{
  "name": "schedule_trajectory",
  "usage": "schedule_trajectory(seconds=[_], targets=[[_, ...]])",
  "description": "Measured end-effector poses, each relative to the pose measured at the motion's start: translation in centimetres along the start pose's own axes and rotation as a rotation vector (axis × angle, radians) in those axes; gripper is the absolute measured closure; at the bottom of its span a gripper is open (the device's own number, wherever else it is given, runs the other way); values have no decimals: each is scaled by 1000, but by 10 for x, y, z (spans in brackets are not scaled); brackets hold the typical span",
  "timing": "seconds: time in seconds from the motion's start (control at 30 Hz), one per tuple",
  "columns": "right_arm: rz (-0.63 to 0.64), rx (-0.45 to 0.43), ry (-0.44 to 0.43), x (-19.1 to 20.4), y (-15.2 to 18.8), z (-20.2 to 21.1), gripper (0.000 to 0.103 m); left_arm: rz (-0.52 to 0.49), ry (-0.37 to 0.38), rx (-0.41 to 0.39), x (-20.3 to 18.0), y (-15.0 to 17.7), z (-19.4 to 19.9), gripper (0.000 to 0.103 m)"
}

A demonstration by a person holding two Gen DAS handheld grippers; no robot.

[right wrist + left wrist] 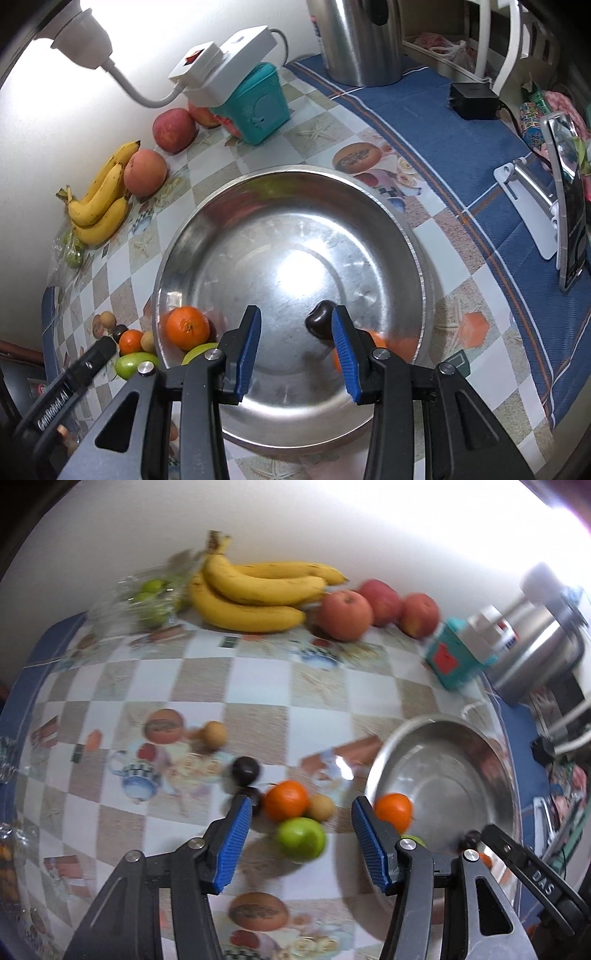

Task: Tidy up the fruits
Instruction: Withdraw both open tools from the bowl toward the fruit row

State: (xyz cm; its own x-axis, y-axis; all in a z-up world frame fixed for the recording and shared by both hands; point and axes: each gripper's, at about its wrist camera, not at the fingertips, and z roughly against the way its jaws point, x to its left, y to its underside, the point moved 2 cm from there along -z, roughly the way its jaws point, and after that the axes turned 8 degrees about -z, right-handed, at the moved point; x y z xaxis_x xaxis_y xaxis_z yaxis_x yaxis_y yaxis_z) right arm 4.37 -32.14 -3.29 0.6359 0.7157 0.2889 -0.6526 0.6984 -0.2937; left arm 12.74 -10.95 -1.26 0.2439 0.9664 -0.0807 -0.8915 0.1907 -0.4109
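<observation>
On the checked, picture-printed tablecloth point(258, 686), a wide, shallow stainless-steel bowl point(369, 206) stands near the blue-bordered edge. Left wrist view: the left gripper point(301, 834), blue-padded, hovers with its jaws spread wide and empty above a loose cluster of small fruit just outside the bowl's rim: a green lime-like fruit point(301, 839) between the fingers, an orange mandarin point(286, 799) touching it, a small tan round fruit point(320, 807) beside the mandarin, and a dark plum-coloured fruit point(245, 770) a little farther back. A second tan fruit point(215, 734) lies apart. Inside the bowl, against its near wall, rests a second orange mandarin point(187, 327) with a green fruit point(197, 353) partly hidden below it. Right wrist view: the right gripper point(295, 347) hangs over the bowl, jaws wide apart and gripping nothing; a dark glossy fruit point(320, 322) sits just beside its right finger, whether touching cannot be told. Along the white wall lie a bunch of yellow bananas point(255, 594) and three red apples point(345, 614), next to a teal plastic box point(260, 107).
</observation>
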Motion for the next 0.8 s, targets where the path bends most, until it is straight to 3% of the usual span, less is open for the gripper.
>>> schedule_trajectory(seconds=[0.33,0.5,0.53,0.57,0.6,0.8], targets=[[73,8,-11,20,9,3,62,55,-24,-15,23,-1,6,40],[88,12,0,23,11,1,62,53,-44,3,22,1,2,16],[94,12,12,23,11,-1,54,54,-53,11,22,2,-1,13],[97,10,20,23,12,-1,34,56,-61,17,23,3,-3,5],[104,4,35,23,12,-2,28,59,-71,22,24,3,-5,1],[124,16,59,23,14,-8,23,79,-115,36,33,7,-11,0]])
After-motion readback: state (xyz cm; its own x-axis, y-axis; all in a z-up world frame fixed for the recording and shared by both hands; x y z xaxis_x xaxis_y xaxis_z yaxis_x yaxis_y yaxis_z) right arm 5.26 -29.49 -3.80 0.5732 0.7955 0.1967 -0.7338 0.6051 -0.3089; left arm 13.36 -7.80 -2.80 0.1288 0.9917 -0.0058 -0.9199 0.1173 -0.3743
